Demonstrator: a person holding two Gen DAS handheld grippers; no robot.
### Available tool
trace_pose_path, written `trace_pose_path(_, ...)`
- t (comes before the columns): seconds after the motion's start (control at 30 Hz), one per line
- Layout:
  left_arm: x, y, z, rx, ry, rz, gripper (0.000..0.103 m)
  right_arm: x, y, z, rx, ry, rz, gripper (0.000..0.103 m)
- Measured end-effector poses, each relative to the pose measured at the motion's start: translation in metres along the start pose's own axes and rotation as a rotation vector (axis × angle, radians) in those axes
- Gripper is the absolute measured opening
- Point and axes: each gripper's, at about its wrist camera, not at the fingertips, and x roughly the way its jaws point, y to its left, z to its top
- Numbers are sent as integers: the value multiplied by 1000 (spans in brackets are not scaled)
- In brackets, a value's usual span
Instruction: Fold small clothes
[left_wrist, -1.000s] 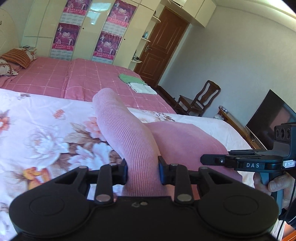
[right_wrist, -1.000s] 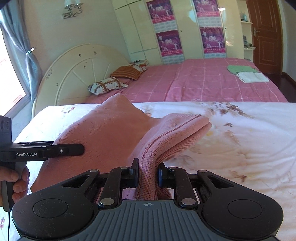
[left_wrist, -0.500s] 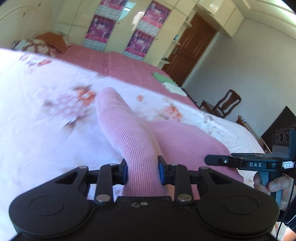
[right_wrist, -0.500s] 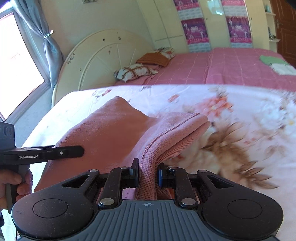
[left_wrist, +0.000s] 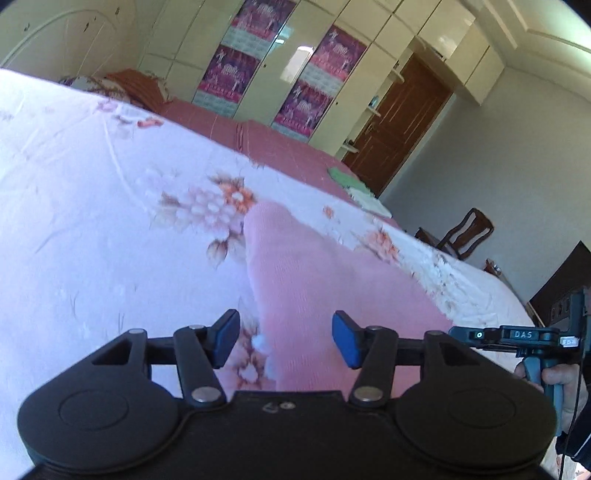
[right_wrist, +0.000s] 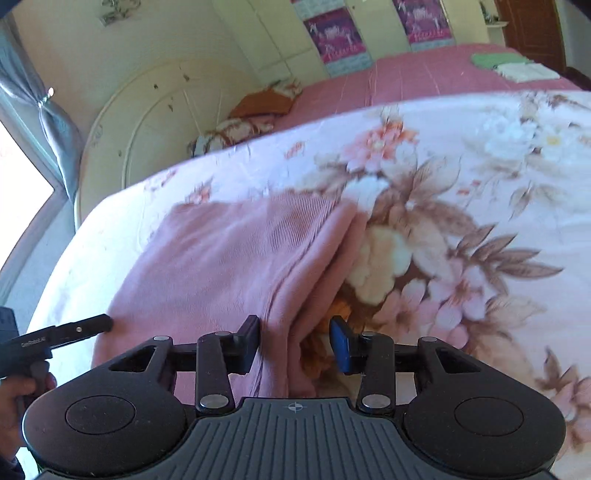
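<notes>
The pink knit garment (right_wrist: 229, 266) lies folded on the floral bedspread (right_wrist: 461, 177), looking soft, light and limp, so it is best pinched at doubled edges, while the left gripper (left_wrist: 284, 338) and right gripper (right_wrist: 294, 341) are opening, pads off the cloth.

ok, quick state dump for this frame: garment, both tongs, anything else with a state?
pink knit garment: folded over, lying on the floral bedspread, no longer pinched
left tongs: opening, garment edge between the pads but not gripped
right tongs: opening, fold edge between the pads, released
folded clothes on the far pink bed: stacked flat
wooden door: shut
wardrobe doors: shut
</notes>
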Motion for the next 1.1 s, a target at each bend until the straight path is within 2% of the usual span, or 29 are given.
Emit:
trace_pose_path(0.03,1,-4,7,16,-10,-24,50,-1,-1,4,8,-20,-3,41)
trace_pose_path(0.07,6,-9,13,38,-3,-41,50,-1,-1,10,5,-42,-6,32)
trace_pose_path(0.1,14,-14,17,63,18,-54,50,3,0,14,3,-45,-6,18)
trace_pose_path(0.17,40,-25,18,107,107,-70,46,16,3,22,-16,-28,-22,8)
trace_pose_path(0.23,64,-31,9,153,169,-4,46,38,4,24,-48,32,-122,7)
trace_pose_path(0.3,67,-31,3,166,162,13,46,47,-1,21,-59,41,-150,4)
trace_pose_path(0.4,43,-32,1,170,119,9,48,33,4,18,-69,32,-178,5)
trace_pose_path(0.43,30,-31,-3,161,97,-6,49,23,7,15,-71,20,-169,6)
trace_pose_path(0.47,19,-27,-6,143,87,-19,54,12,9,9,-61,13,-150,23)
trace_pose_path(0.5,6,-24,-13,120,76,-27,57,-2,11,1,-51,-4,-136,52)
trace_pose_path(0.53,-6,-19,-21,94,70,-30,57,-15,12,-9,-48,-21,-110,63)
trace_pose_path(0.57,-15,-15,-28,67,73,-33,57,-25,12,-19,-41,-9,-53,65)
trace_pose_path(0.67,-28,-9,-53,12,107,-32,56,-39,8,-51,14,47,39,65)
trace_pose_path(0.7,-27,-9,-59,14,127,-20,54,-40,7,-59,23,59,47,64)
trace_pose_path(0.73,-23,-12,-67,27,158,14,53,-37,7,-68,40,74,48,54)
trace_pose_path(0.77,-23,-15,-73,50,160,42,53,-33,5,-74,79,101,58,15)
trace_pose_path(0.8,-26,-21,-77,76,146,65,54,-30,4,-80,120,115,51,12)
trace_pose_path(0.9,-32,-37,-84,145,141,152,55,-38,11,-92,158,69,-11,12)
trace_pose_path(1.03,-44,-45,-96,152,135,188,57,-50,15,-105,160,49,-46,13)
trace_pose_path(1.1,-51,-52,-103,167,134,215,61,-53,19,-107,141,64,-59,13)
